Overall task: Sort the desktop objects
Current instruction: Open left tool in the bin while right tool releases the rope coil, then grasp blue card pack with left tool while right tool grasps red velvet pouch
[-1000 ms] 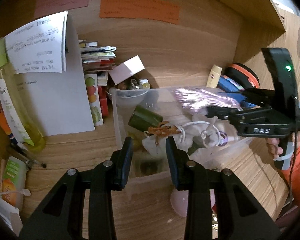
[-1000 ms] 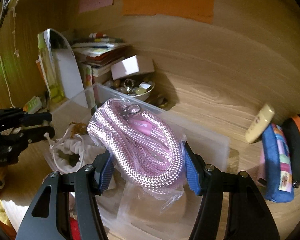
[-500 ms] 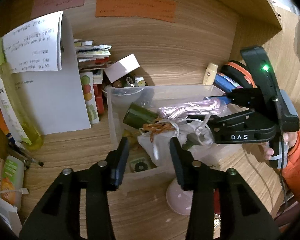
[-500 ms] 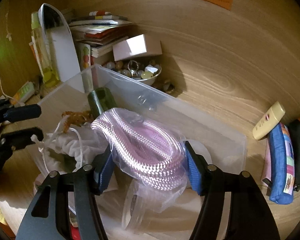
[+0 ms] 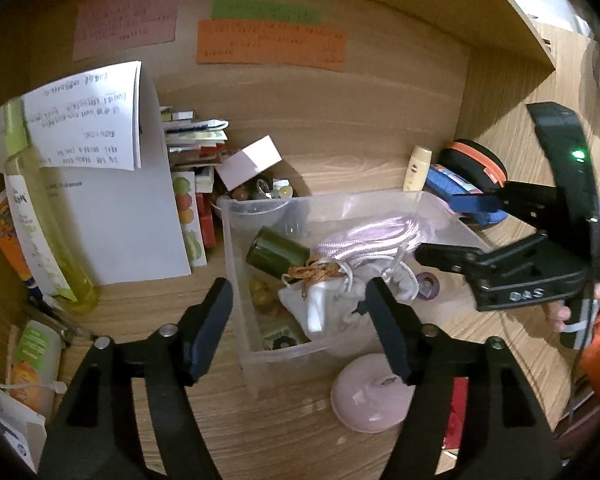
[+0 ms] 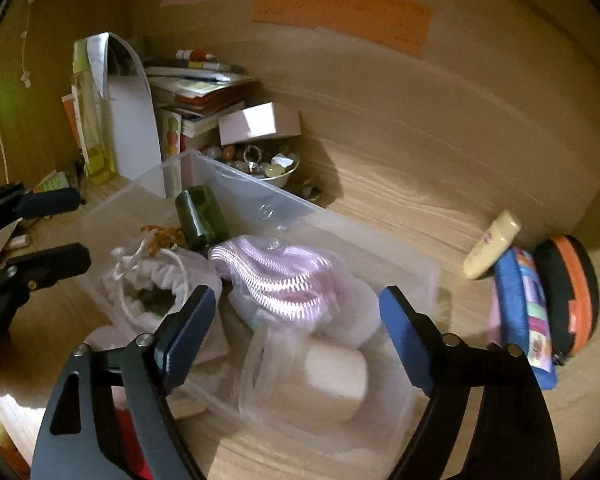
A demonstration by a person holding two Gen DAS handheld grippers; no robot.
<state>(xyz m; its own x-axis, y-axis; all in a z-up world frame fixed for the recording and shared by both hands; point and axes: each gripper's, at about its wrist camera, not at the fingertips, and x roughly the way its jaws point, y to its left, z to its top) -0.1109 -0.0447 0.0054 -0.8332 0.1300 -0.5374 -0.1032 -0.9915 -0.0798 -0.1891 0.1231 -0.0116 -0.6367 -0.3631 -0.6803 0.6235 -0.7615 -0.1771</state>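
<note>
Left wrist: left gripper (image 5: 300,320) jaws opening, nothing between them; the pink rope (image 5: 370,236) now lies inside the clear bin (image 5: 252,360) on the worktop.

Right wrist: right gripper (image 6: 296,332) jaws opening, rope (image 6: 280,280) released since a second ago; drop-off looks complete.

Three paper notes (image 5: 271,46) (pink, green, orange), one clear bin (image 5: 236,248), two grippers (image 5: 300,320).
</note>
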